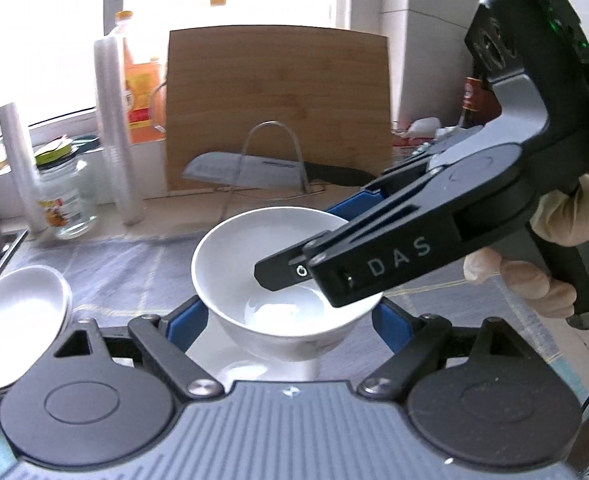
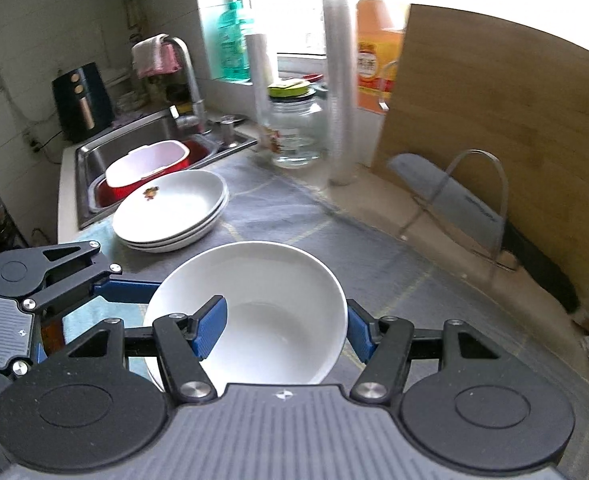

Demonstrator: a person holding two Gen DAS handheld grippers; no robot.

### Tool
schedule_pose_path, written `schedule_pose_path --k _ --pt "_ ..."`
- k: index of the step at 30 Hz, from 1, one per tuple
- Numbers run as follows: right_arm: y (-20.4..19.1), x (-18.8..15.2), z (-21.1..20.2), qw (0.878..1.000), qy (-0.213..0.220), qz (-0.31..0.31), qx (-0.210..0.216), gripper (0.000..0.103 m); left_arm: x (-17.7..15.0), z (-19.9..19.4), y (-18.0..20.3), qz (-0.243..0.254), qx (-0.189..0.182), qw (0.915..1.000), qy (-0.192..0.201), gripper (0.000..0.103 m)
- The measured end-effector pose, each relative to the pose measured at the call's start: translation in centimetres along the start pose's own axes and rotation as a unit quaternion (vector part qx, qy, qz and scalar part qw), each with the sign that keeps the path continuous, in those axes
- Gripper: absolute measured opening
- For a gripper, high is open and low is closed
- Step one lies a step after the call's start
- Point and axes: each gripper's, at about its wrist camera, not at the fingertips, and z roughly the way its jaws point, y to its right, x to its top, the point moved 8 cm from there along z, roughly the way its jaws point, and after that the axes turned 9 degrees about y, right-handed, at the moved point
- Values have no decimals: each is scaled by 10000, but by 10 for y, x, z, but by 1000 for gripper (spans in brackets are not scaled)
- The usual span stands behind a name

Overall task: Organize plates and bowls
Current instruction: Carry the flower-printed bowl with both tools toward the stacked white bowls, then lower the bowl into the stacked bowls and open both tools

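The bowl (image 2: 254, 312) hangs just above the bench (image 2: 394, 272), between both claws. The right claw (image 2: 282, 330) pinches its right-hand wall, one finger (image 2: 210, 326) inside and one outside, so it holds the bowl. The left claw (image 1: 290, 322) straddles the bowl's body, wide, fingers beside the wall; I cannot tell whether they touch it. The plates (image 2: 170, 210) lie forward and left by the sink (image 2: 94, 160), nearer the left claw, so any stacking move likely goes that way.

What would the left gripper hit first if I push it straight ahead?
The white bowl already sits between its jaws, so it would press against that at once. Beyond it, probably the wire rack and knife.
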Motion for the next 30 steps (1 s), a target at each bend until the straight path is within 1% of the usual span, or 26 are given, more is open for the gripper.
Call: schedule_pose_path --k 7,14,30 --pt "-21 -3 20 9996 -184 -146 143 68 -12 -6 -22 -143 174 9997 -134 89" --pt "-27 -13 30 9990 -390 -196 80 68 -22 -5 -30 -217 115 9993 -278 89" --pt "-29 -22 37 9985 -502 -228 12 68 -32 -2 -31 -196 51 9988 -445 89"
